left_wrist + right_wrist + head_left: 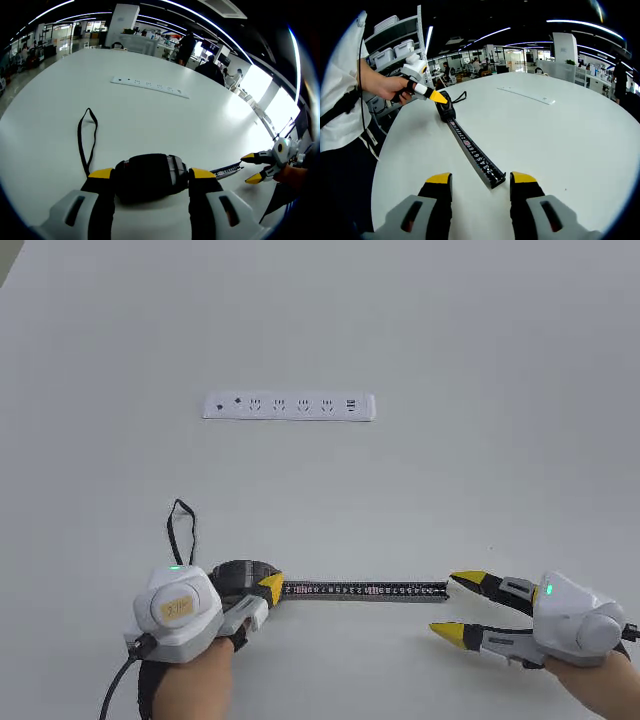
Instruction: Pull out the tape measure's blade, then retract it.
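Two grippers low over the white tabletop, near edge. Left gripper is clamped across the black round tape measure case, one yellow-tipped jaw on each side. Right gripper is released, jaws spread. The free end of the dark scale-printed blade lies flat on the table between its tips, not pinched. The blade is out and runs straight from case to that end. A thin black wrist strap loop lies just beyond the case. Further back, a long white multi-socket power strip lies flat, well apart from the tape.
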Action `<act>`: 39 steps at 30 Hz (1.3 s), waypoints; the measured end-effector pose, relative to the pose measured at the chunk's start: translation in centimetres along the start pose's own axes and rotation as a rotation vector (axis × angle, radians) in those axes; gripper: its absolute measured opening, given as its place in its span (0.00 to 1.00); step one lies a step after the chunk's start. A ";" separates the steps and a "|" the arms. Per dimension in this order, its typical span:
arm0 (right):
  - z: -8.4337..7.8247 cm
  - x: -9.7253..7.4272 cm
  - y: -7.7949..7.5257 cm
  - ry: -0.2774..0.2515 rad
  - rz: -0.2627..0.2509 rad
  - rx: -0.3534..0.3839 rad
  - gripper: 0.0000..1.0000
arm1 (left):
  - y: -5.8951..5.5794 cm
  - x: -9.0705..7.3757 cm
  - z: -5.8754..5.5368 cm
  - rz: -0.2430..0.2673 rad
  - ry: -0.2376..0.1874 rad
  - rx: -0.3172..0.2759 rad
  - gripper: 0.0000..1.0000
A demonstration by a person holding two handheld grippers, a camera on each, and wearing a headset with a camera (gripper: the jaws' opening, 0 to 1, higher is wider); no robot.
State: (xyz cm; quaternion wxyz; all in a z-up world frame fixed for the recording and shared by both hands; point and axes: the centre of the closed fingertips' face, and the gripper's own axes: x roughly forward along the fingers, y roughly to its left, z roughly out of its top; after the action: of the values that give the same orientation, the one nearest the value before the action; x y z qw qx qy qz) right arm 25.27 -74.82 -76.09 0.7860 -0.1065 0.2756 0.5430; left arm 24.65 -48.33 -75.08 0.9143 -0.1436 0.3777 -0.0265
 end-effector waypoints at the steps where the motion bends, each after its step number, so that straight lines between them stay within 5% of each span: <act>1: -0.1 0.0 -0.1 -0.001 0.001 0.001 0.45 | 0.0 0.0 0.0 0.001 0.000 0.000 0.57; 39: -1.5 1.0 -2.1 0.027 0.093 -0.160 0.14 | 0.2 0.2 -0.2 0.006 0.007 -0.017 0.57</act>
State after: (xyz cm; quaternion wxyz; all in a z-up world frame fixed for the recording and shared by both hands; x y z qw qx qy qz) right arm 26.96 -75.52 -78.16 0.7452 -0.1631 0.2465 0.5977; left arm 24.65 -48.20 -75.39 0.9118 -0.1503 0.3816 -0.0210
